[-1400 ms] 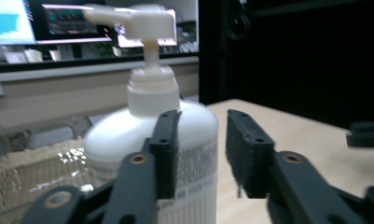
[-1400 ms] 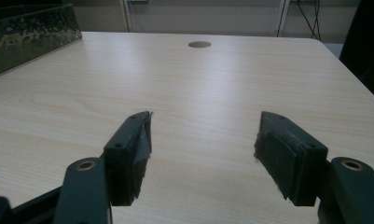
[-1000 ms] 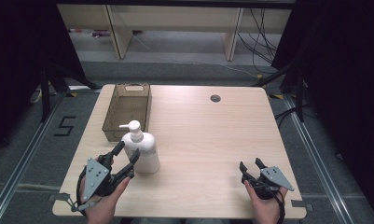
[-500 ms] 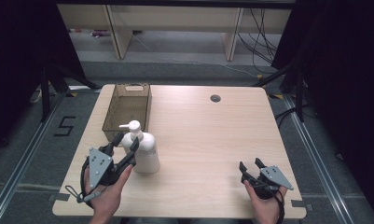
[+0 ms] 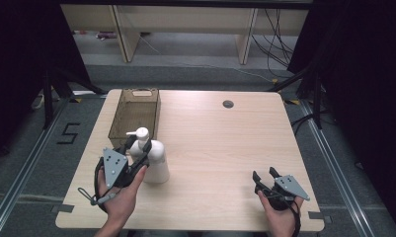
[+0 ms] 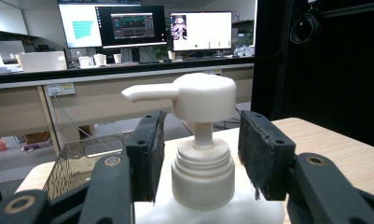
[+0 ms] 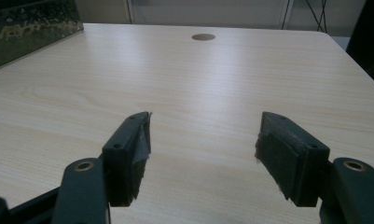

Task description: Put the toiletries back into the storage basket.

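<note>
The pump bottle (image 5: 153,160) is plain white from nozzle to body, and the table (image 5: 220,148) under it is pale wood with a fine lengthwise grain and one round grey plug. Both the left gripper (image 5: 136,152) and the right gripper (image 5: 263,176) are black with a grey plate on top. The basket (image 5: 135,114) looks smoky brown and see-through, perhaps faintly mottled.

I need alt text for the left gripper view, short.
A white pump bottle stands between the left tongs, whose black pads flank its ribbed collar with small gaps on both sides and have just been closing. Behind it are a brown mesh basket on the wooden table and, farther off, desks with monitors.
</note>
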The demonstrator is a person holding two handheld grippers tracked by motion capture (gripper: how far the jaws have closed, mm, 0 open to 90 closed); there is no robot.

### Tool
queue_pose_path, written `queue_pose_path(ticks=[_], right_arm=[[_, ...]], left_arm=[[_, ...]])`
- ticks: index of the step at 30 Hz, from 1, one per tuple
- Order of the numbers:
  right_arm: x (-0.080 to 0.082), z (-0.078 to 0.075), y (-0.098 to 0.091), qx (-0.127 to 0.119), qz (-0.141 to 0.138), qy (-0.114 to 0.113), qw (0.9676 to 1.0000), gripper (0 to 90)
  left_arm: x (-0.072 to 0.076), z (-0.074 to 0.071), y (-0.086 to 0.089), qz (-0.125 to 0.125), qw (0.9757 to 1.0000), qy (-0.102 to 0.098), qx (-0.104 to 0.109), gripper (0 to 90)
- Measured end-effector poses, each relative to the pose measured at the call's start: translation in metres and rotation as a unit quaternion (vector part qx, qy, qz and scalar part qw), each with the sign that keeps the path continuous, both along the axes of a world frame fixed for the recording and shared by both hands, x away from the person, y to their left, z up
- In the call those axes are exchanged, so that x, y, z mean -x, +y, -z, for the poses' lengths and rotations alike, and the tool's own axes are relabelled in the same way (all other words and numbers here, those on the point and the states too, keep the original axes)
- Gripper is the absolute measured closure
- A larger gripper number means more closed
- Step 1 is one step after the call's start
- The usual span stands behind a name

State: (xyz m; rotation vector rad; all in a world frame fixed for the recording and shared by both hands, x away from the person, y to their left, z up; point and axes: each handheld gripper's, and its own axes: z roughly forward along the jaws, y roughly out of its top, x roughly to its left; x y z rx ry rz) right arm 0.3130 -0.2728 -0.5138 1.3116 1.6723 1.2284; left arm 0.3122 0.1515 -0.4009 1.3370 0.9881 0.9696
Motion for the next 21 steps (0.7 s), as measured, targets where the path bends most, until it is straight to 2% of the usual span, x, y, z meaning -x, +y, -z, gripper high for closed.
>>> queue_pose_path(ticks=[5,6,10,16,18,21], right_arm=[[0.0002,-0.0001,0.0009,-0.001,-0.001,0.003,1.0000,35.4],[0.0004,-0.0001,0.0015,-0.003,-0.001,0.006,1.0000,35.4],[0.0007,-0.0004,0.0019,-0.004,0.002,0.010,0.9999,35.4],[-0.0002,-0.0002,0.0012,0.005,0.004,0.002,1.0000,35.3],[0.0005,-0.0002,0.0025,-0.004,0.003,0.008,0.9999,35.3],[0.0005,-0.0001,0.0024,-0.006,0.003,0.008,0.9999,35.3]], left_arm=[[-0.0014,-0.0069,-0.0022,-0.005,1.0000,0.007,-0.001,52.1],[-0.0033,-0.0086,-0.0028,-0.006,0.9999,0.014,0.004,52.5],[-0.0053,-0.0099,-0.0028,-0.011,0.9997,0.020,0.008,53.7],[-0.0063,-0.0106,-0.0047,-0.013,0.9996,0.022,0.014,58.0],[-0.0061,-0.0104,-0.0055,-0.015,0.9995,0.024,0.017,58.4],[-0.0063,-0.0106,-0.0053,-0.014,0.9994,0.024,0.020,58.6]])
